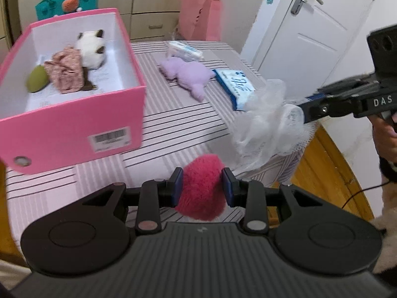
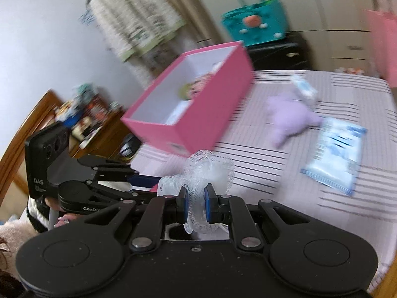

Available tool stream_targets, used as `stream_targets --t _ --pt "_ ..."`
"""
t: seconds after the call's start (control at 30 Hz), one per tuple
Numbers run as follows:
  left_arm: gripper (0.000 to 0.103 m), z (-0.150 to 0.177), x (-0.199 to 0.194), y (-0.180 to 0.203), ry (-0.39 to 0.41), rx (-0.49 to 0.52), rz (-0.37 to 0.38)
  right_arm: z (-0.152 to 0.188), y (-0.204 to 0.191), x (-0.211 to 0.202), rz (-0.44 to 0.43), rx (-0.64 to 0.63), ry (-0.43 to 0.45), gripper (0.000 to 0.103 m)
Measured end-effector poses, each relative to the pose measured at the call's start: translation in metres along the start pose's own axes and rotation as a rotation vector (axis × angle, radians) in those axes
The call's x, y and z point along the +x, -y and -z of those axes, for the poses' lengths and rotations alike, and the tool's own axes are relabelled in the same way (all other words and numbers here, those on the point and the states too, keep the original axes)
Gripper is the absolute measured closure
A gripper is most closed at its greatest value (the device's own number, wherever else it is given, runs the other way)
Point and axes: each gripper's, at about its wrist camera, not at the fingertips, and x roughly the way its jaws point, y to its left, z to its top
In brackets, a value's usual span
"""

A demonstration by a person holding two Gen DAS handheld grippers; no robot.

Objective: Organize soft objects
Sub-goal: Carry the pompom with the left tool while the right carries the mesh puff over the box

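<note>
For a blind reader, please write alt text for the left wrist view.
The left tongs grip a pink fluffy ball above a striped bed. A pink box with soft toys sits left; the right tongs hold a white mesh sponge.

Fuzzy red-pink pompom pinched betw. left gripper pads, above striped cloth; white mesh bath pouf crumpled, clamped in right gripper at table's edge; lilac plush flat on cloth, mid-table; pink box open, holding white-brown plush, floral cloth, green ball.
</note>
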Motion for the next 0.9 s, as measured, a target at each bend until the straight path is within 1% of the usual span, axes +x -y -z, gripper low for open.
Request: stream_targets --t 0.1,0.2,0.33,0.4,0.43,0.47,0.57,0.67,0.73,0.8,0.83,0.9 --pt "0.070 -0.001 -0.018 -0.008 -0.007 -0.019 -0.002 -0.013 -0.018 0.013 -0.051 -0.043 -0.028 0.087" --pt "0.070 -0.009 -0.036 -0.012 0.017 -0.020 -0.016 -0.029 -0.036 0.023 -0.094 -0.084 -0.034 0.087" --pt "0.071 -0.025 -0.063 -0.020 0.112 -0.013 -0.060 -0.057 -0.056 0.027 -0.136 -0.119 0.023 0.087" --pt "0.071 -0.034 -0.076 -0.026 0.182 -0.024 -0.112 -0.072 -0.064 0.029 -0.156 -0.127 0.051 0.087" --pt "0.071 -0.040 -0.080 -0.030 0.207 -0.032 -0.154 -0.080 -0.067 0.030 -0.163 -0.133 0.063 0.087" --pt "0.071 -0.047 -0.083 -0.034 0.224 -0.038 -0.176 -0.088 -0.070 0.031 -0.161 -0.140 0.078 0.087" --pt "0.071 -0.066 -0.089 -0.053 0.245 -0.069 -0.196 -0.114 -0.075 0.037 -0.159 -0.146 0.117 0.087" --pt "0.071 -0.082 -0.085 -0.071 0.266 -0.083 -0.224 -0.137 -0.073 0.051 -0.122 -0.149 0.147 0.087" --pt "0.071 -0.083 -0.079 -0.080 0.277 -0.091 -0.244 -0.147 -0.069 0.065 -0.090 -0.152 0.154 0.087" --pt "0.071 -0.077 -0.068 -0.091 0.267 -0.106 -0.264 -0.153 -0.062 0.080 -0.052 -0.140 0.163 0.087" --pt "0.071 -0.072 -0.063 -0.095 0.254 -0.111 -0.258 -0.154 -0.059 0.086 -0.036 -0.145 0.158 0.087" --pt "0.071 -0.060 -0.057 -0.099 0.229 -0.135 -0.216 -0.155 -0.054 0.097 -0.032 -0.131 0.141 0.087"
